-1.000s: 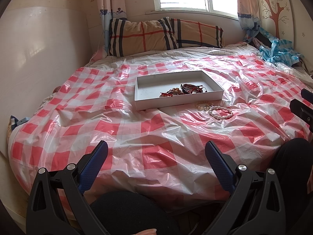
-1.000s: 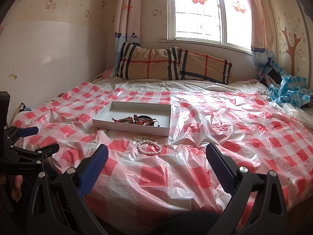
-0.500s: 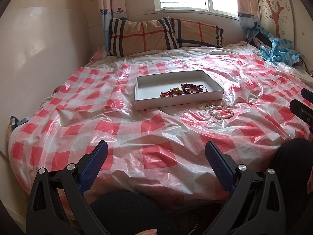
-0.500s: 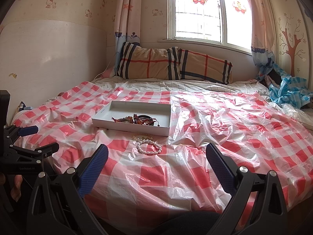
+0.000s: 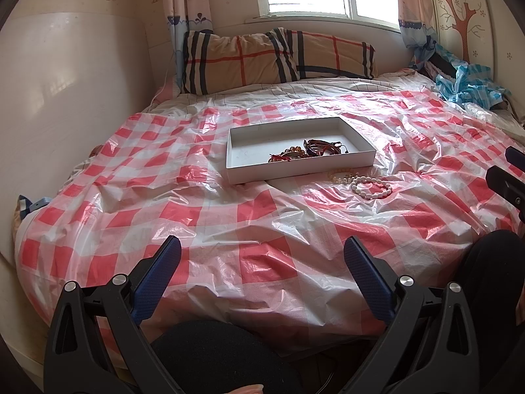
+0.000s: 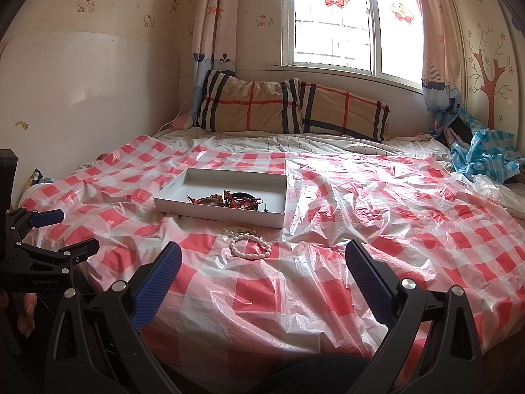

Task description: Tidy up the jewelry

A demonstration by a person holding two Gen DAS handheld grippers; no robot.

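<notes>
A shallow white tray (image 5: pixel 252 172) (image 6: pixel 183 205) lies mid-bed on the red-and-white checked plastic sheet. Dark red and amber bracelets (image 5: pixel 305 152) (image 6: pixel 229 201) are heaped inside it toward its near right. Just outside the tray's near edge, on the sheet, rest a white bead bracelet (image 5: pixel 370 188) (image 6: pixel 251 246) and a smaller pale yellow one (image 5: pixel 341 174) (image 6: pixel 238 229). My left gripper (image 5: pixel 262 252) hovers open above the bed's near edge, well short of the tray. Beside it, my right gripper (image 6: pixel 262 256) is open too, the white bracelet lying a little beyond its fingertips.
Two plaid pillows (image 6: pixel 288 108) lean against the wall under the window. A blue checked plastic heap (image 6: pixel 482 154) lies at the far right of the bed. A pale headboard panel (image 5: pixel 65 98) borders the left. A person's dark-clothed knees (image 5: pixel 216 354) are below the grippers.
</notes>
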